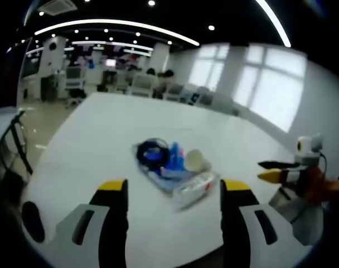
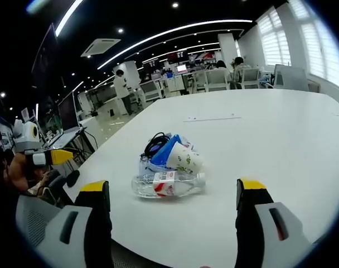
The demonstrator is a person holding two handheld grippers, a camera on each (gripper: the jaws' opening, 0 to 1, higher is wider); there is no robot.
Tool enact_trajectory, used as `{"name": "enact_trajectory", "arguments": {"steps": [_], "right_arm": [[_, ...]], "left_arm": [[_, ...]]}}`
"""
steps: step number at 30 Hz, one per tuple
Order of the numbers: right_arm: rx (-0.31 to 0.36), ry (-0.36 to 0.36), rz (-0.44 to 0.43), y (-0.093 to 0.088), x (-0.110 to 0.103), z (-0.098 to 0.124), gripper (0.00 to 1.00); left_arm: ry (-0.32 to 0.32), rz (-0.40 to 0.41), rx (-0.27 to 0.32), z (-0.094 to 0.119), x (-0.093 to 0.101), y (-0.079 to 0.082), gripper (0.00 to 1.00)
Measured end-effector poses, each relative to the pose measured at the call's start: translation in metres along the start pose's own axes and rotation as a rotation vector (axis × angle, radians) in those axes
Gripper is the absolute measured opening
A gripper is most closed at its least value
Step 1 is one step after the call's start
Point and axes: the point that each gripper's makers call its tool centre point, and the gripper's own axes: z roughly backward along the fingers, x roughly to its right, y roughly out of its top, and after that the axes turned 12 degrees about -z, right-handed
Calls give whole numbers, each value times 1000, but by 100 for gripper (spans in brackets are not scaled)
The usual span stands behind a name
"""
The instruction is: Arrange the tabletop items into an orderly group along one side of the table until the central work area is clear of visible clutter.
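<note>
here the right gripper view reads the bottle (image 2: 168,185) label; left blurs.

Both views near table (image 1: 102,134) edge, sharing clutter pile (image 2: 169,167)

Left hand-held gripper (image 1: 174,192) jaws wide apart, right hand-held gripper (image 2: 173,192) likewise — seemingly empty

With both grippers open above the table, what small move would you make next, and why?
Probably ease the right gripper forward onto the plastic bottle. It lies on its side nearest the open fingers, in front of the paper cup and black cable, mid-table.
</note>
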Motion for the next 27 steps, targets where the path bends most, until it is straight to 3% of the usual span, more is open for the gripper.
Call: {"name": "enact_trajectory", "arguments": {"steps": [5, 13, 22, 27], "right_arm": [[-3, 3, -5, 0, 0, 0, 94], [-3, 3, -12, 0, 0, -1, 93], [-8, 14, -8, -1, -2, -2, 92], [-11, 21, -2, -1, -5, -4, 92]], "left_arm": [[-22, -17, -11, -2, 7, 0, 62], [-120, -111, -46, -15, 30, 4, 60], [-277, -353, -120, -51, 65, 0, 56], [-385, -426, -168, -73, 88, -7, 55]]}}
